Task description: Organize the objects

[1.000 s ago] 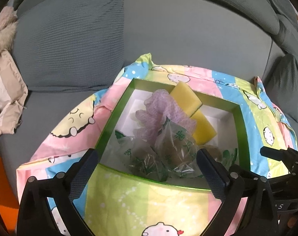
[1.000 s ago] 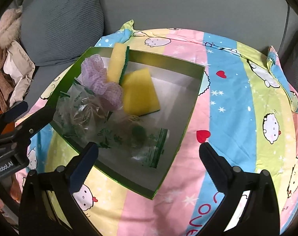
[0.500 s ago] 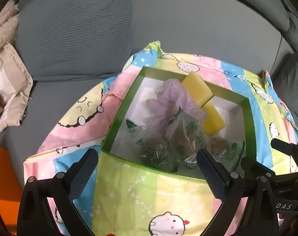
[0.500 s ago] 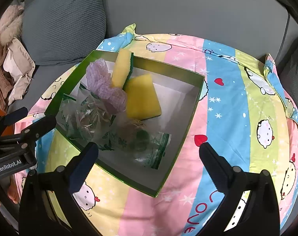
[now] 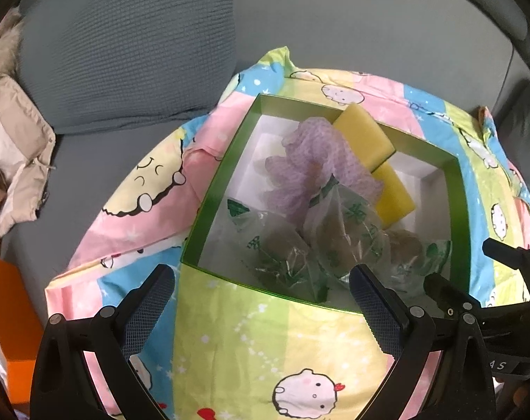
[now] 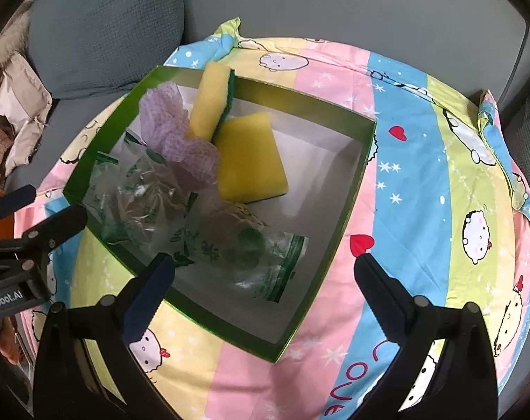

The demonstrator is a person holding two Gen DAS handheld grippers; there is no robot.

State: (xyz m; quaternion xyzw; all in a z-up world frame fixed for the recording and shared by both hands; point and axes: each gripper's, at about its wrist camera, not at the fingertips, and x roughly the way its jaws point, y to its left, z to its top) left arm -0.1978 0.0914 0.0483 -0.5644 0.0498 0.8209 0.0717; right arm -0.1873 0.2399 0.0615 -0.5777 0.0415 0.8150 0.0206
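While both grippers hang above the near side of the green box [image 6: 348,206], its contents sit crowded toward the left and far walls, leaving the right-hand near corner of the white floor bare. One yellow sponge [image 6: 249,159] lies flat near the middle of the box; a second sponge [image 6: 212,99], green-backed, leans on edge against the far wall, its long axis running up toward that rim. Touching both is a purple mesh scrubber [image 6: 175,136], and in front of it lie several clear printed bags [image 6: 149,196] holding brownish contents, piled along the near-left wall, one bag [image 6: 261,255] stretching toward the bare corner.

From the left gripper [image 5: 261,297], jaws spread wide and empty, the bags lie straight ahead, just past the near rim; from the right gripper [image 6: 265,287], likewise spread and empty, the flat sponge lies ahead and slightly left. The left one appears nearer the bags (a judgement from the two views).

The box rests on a striped cartoon-print cloth [image 6: 422,175] spread over a grey sofa [image 5: 334,17]. How many bags there are, and what they hold, cannot be made out; the scrubber hides part of the flat sponge in the left view.
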